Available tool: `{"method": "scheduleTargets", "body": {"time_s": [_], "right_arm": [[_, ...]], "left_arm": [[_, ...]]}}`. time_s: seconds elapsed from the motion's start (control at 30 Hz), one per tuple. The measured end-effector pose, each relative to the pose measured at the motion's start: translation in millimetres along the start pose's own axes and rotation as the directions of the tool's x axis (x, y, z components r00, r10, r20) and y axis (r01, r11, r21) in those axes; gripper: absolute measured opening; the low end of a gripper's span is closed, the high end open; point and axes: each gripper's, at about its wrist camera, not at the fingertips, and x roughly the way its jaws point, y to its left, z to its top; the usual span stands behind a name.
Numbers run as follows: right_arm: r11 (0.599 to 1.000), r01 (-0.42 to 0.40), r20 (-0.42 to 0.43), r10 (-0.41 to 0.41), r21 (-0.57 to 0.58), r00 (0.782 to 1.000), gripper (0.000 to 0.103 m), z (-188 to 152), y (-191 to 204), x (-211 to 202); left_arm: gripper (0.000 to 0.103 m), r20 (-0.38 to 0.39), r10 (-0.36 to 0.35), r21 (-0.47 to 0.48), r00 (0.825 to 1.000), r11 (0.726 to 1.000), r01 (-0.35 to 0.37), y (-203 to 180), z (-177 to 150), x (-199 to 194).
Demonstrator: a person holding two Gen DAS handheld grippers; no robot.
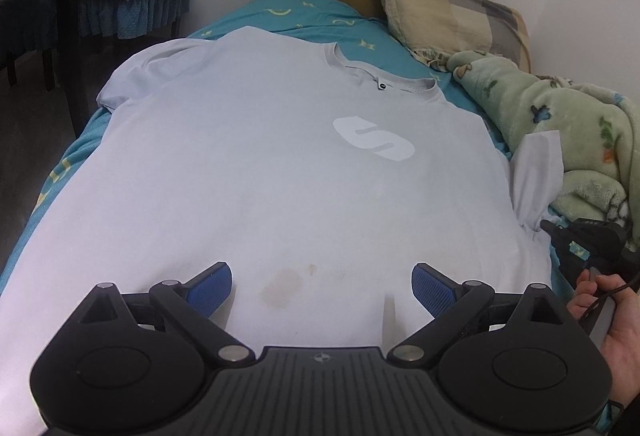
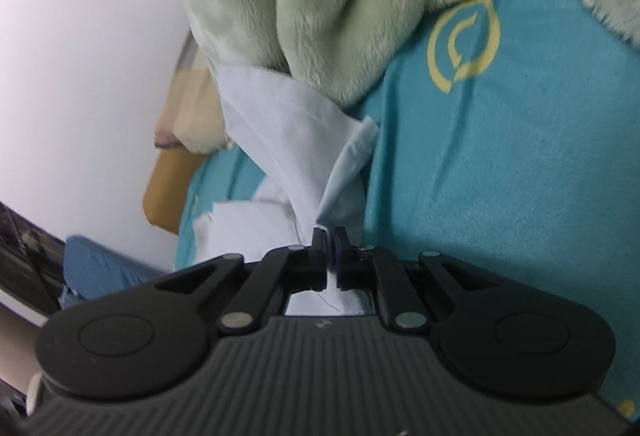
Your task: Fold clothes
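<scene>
Left gripper [image 1: 322, 286] jaws spread wide, nothing between. Right gripper [image 2: 329, 236] jaws pinched together on white cloth [image 2: 304, 139], held by right hand [image 1: 612, 324].

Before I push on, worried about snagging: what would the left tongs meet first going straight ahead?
Probably the T-shirt itself, spread flat on the bed; the open left tongs hang over its stained hem, though height is unclear.

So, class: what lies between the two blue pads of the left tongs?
Only the white T-shirt, with a brownish stain on it; the left tongs are open above it, as the left wrist view shows.
</scene>
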Motion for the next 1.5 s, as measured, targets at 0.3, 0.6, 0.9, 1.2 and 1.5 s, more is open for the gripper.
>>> {"method": "scheduleTargets", "body": {"time_s": [0.3,0.6,0.9,1.2,1.5], "right_arm": [[0.998,0.039,-0.023,-0.040,-0.041,0.999,0.030,-1.0,6.0,10.4],[0.992,0.016,-0.005,-0.016,-0.129,1.000,0.074,-9.2,25.8,28.5],[0.978,0.005,0.111,0.019,-0.208,0.994,0.075,6.6,35.2,62.7],[0.920,0.027,0.092,0.010,-0.392,0.996,0.060,34.2,53.0,111.9],[0.843,0.142,0.239,-0.016,-0.519,0.971,0.010,27.2,144.2,73.1]], "left_arm": [[0.098,-0.028,-0.001,0.007,1.000,1.000,0.001,-1.9,-2.6,7.4],[0.098,-0.028,-0.014,-0.012,1.000,1.000,0.014,-1.8,-3.0,4.7],[0.098,-0.027,-0.005,0.009,1.000,1.000,0.005,-4.4,-5.5,6.0],[0.098,-0.024,0.003,-0.001,1.000,1.000,-0.003,-3.9,2.4,21.1],[0.098,0.112,0.034,0.015,0.993,0.999,-0.035,-4.7,25.6,-22.5]]}}
